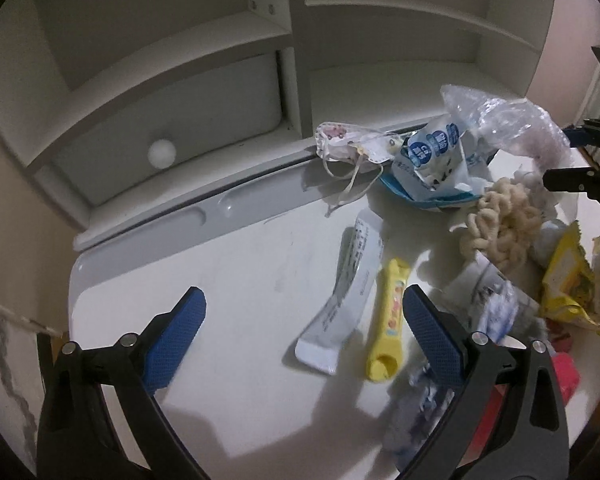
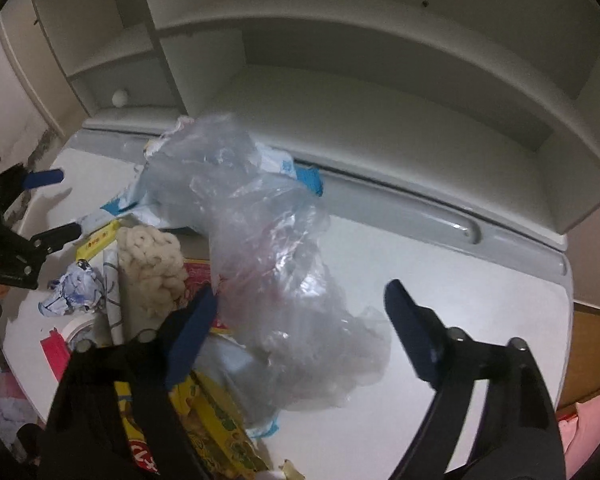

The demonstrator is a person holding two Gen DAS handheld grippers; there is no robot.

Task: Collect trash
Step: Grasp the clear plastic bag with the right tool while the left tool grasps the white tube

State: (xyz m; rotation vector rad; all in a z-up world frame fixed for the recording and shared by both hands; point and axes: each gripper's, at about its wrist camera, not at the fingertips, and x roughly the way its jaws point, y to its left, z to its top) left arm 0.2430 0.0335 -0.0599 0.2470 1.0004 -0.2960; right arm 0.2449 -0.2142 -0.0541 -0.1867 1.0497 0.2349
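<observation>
Trash lies on a white desk (image 1: 236,280). My left gripper (image 1: 304,312) is open and empty above it. A white wrapper (image 1: 344,296) and a yellow wrapper (image 1: 390,316) lie between its blue fingers. Further right lie a face mask (image 1: 352,146), a blue-white pouch (image 1: 436,160), a cream knitted scrunchie (image 1: 500,228), crumpled paper (image 1: 496,312) and a yellow snack bag (image 1: 572,284). My right gripper (image 2: 300,312) is open around a clear plastic bag (image 2: 268,232), not closed on it. The right gripper also shows in the left wrist view (image 1: 580,156).
A white hutch with shelves (image 1: 180,52) and a drawer with a round knob (image 1: 162,153) stands behind the desk. A grey pen groove (image 2: 420,216) runs along the desk's back edge. A tape roll (image 2: 80,330) and red packaging (image 2: 54,350) lie near the front left.
</observation>
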